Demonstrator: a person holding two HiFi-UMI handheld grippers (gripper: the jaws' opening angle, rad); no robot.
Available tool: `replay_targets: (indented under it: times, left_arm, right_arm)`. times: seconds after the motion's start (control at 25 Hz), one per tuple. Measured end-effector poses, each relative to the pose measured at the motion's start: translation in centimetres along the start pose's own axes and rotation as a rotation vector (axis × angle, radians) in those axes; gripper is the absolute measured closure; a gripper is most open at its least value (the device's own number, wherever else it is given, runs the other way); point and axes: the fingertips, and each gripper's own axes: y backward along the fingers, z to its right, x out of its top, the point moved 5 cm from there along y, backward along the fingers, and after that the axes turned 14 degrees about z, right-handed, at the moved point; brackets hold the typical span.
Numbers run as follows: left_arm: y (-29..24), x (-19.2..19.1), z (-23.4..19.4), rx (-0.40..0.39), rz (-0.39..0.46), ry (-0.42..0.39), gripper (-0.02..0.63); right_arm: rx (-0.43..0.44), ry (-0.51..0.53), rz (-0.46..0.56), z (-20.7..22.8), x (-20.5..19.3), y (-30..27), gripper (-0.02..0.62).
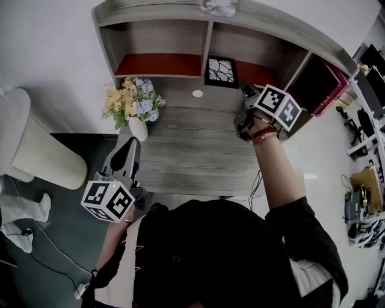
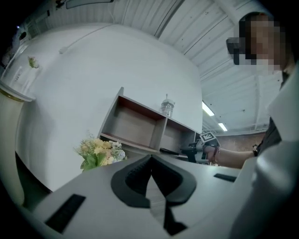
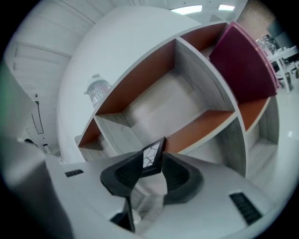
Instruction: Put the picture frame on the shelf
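Observation:
The black picture frame [image 1: 221, 72], with a white cracked pattern, stands upright at the back of the wooden desk [image 1: 192, 153], against the divider of the shelf unit [image 1: 207, 42]. My right gripper [image 1: 245, 95] is just to its right. In the right gripper view the frame [image 3: 152, 158] shows small at the tips of my right gripper [image 3: 153, 162]. The jaws stand partly apart and I see no pad pressing on the frame. My left gripper [image 1: 129, 147] hangs over the desk's front left corner; its jaws [image 2: 150, 161] meet with nothing between them.
A white vase of yellow and blue flowers [image 1: 133, 107] stands at the desk's back left. A water bottle [image 1: 219, 6] sits on top of the shelf. A magenta panel [image 1: 329, 84] leans in the right compartment. A white dot [image 1: 197, 93] lies on the desk.

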Motion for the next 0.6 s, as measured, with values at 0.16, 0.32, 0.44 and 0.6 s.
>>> replay_targets:
  times: [0.16,0.32,0.44,0.6]
  left_arm:
    - [-1.8,-1.9,1.3,-0.046,-0.040,0.033,0.595]
    - [-3.5,-3.7,3.6,-0.111,-0.071,0.039,0.595]
    - [-4.5,-4.7,5.1,-0.131,-0.084,0.041,0.595]
    - [-5.8,-5.0,7.6,-0.147,-0.073,0.023,0.595]
  right_arm:
    - [0.038,-0.036,-0.015,-0.3,-1.0,2.3,0.509]
    - [0.084,-0.051,-0.015,-0.8,-1.3,4.3,0.527]
    - [0.128,-0.064,-0.001,-1.3,-0.9,5.7,0.554]
    - [0.177,-0.072,0.007,-1.4,0.2,7.6,0.591]
